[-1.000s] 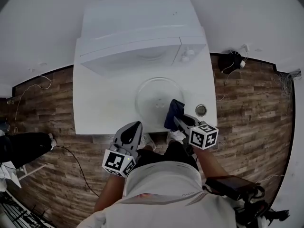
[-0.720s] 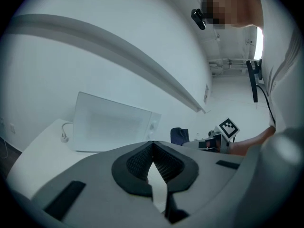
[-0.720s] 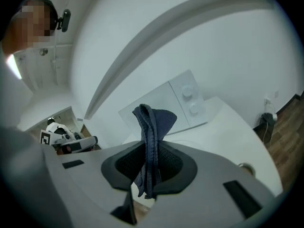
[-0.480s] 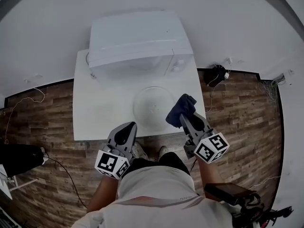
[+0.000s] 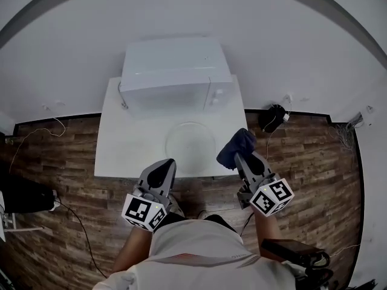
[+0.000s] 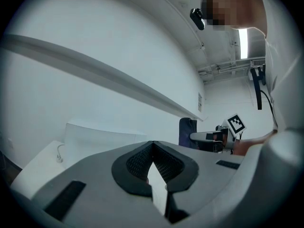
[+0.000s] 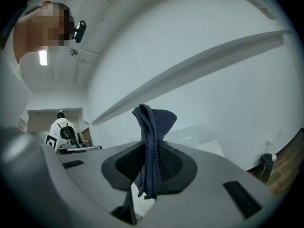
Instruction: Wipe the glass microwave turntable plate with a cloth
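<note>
The round glass turntable plate [image 5: 190, 144] lies flat on the white table [image 5: 124, 147], just in front of the white microwave [image 5: 172, 71]. My right gripper [image 5: 243, 154] hovers at the table's front right corner, shut on a dark blue cloth [image 5: 236, 145]. In the right gripper view the cloth [image 7: 152, 144] stands up, pinched between the jaws. The cloth is off the plate, to its right. My left gripper [image 5: 162, 165] is held over the table's front edge below the plate, with its jaws shut and nothing in them [image 6: 152, 145].
The microwave [image 6: 99, 137] fills the back of the table against a white wall. Wood-look floor surrounds the table. A black plug and cable [image 5: 272, 118] lie on the floor at the right. A person with a backpack [image 7: 62, 127] stands far off.
The view has drawn back from the table. Both grippers came back toward the front edge. The cloth, which rested at the plate's right rim, is now lifted clear of it.
</note>
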`<state>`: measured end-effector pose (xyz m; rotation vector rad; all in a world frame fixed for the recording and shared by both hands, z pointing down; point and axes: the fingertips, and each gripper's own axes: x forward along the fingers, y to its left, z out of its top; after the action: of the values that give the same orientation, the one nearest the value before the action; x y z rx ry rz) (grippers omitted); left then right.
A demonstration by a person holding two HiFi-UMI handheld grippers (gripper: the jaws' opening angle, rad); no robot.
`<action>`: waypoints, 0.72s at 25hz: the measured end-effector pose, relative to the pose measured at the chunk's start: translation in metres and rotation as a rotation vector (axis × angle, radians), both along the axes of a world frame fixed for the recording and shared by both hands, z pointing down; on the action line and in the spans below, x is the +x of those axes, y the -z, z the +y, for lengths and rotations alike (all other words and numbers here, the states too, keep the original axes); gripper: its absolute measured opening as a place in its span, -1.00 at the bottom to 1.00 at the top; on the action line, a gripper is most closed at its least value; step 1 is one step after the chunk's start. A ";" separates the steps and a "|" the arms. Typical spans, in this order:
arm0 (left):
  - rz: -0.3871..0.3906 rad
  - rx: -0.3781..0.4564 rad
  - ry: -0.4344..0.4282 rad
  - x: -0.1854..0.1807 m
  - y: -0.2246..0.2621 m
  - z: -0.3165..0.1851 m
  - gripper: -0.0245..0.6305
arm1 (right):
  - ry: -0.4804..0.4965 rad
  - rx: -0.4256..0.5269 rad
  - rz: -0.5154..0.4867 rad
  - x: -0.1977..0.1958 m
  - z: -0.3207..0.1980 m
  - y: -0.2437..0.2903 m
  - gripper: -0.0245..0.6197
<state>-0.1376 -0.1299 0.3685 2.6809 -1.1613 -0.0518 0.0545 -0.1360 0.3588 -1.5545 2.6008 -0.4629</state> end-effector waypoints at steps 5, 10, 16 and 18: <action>0.004 0.031 0.035 0.015 0.015 0.036 -0.89 | 0.032 0.044 0.008 0.019 0.036 0.017 -0.73; -0.008 0.050 0.070 0.030 0.026 0.073 -0.89 | 0.059 0.085 0.008 0.031 0.060 0.026 -0.73; -0.053 0.098 0.124 0.025 0.047 0.101 -0.89 | 0.110 0.156 0.054 0.027 0.085 0.042 -0.73; -0.062 0.109 0.143 0.017 0.054 0.106 -0.89 | 0.107 0.165 0.053 0.026 0.091 0.045 -0.73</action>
<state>-0.1206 -0.0237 0.3149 2.7058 -1.4065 -0.0576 0.0807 -0.0453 0.3139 -1.4010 2.6935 -0.2098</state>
